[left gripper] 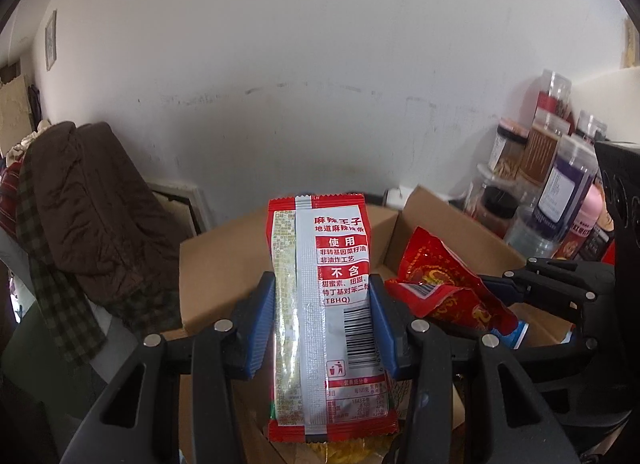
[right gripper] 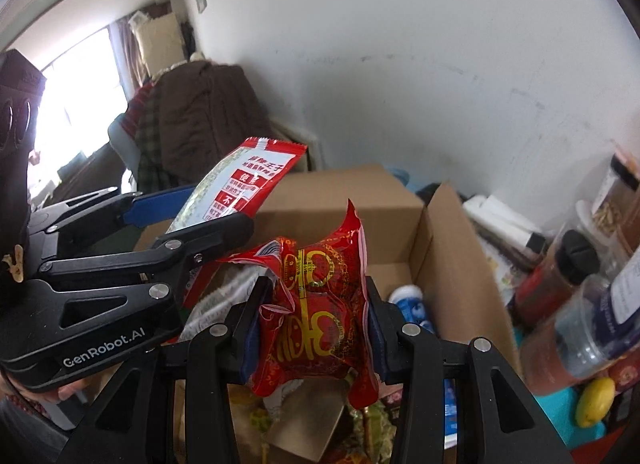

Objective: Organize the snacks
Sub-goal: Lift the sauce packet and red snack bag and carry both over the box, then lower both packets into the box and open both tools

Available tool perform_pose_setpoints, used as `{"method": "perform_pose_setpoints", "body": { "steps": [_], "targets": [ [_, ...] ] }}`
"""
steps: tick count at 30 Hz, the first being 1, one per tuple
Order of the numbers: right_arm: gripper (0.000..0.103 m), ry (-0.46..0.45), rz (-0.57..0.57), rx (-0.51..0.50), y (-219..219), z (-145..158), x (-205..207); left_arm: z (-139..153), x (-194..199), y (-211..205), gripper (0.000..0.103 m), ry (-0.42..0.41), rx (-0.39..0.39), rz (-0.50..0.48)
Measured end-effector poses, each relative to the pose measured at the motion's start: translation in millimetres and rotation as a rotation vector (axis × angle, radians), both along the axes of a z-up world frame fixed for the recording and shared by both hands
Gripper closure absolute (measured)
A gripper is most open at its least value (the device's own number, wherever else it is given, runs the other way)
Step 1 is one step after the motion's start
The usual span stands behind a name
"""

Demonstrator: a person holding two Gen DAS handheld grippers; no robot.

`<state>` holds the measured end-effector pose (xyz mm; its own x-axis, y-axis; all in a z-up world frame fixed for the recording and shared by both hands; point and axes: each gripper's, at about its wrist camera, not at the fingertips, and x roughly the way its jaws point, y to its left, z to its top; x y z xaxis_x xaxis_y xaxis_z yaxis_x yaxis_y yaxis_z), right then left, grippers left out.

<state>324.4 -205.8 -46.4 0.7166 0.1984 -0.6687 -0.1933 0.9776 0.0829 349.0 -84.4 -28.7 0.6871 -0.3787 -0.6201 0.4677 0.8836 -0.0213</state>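
Observation:
My left gripper [left gripper: 322, 312] is shut on a red and white snack packet [left gripper: 320, 304] printed with Chinese text and a barcode, held upright between the blue pads. The same packet [right gripper: 244, 179] and the left gripper [right gripper: 192, 211] show at the left of the right wrist view. My right gripper [right gripper: 312, 324] is shut on a crumpled shiny red packet with gold print [right gripper: 320, 304]; that packet [left gripper: 444, 284] and the right gripper [left gripper: 500, 288] appear at the right in the left wrist view. Both packets hang over an open cardboard box [right gripper: 452, 256] holding several snacks.
A closed cardboard box [left gripper: 224, 264] stands behind the open one. Jars and bottles [left gripper: 560, 183] crowd the right side by the white wall. A brown coat [left gripper: 92, 203] hangs over a chair at the left. A blue-capped item [right gripper: 408, 300] lies inside the open box.

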Motion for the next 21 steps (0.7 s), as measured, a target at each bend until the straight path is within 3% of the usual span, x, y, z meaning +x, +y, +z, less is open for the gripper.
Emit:
{"method": "perform_pose_setpoints", "body": {
  "steps": [10, 21],
  "targets": [
    [0.058, 0.094, 0.006, 0.000, 2.2, -16.9, 6.8, -20.4, 9.7, -0.2, 0.058, 0.117, 0.015, -0.006],
    [0.041, 0.171, 0.005, -0.001, -4.6, -23.5, 11.3, -28.1, 11.8, -0.4, 0.057, 0.181, 0.055, 0.023]
  ]
}}
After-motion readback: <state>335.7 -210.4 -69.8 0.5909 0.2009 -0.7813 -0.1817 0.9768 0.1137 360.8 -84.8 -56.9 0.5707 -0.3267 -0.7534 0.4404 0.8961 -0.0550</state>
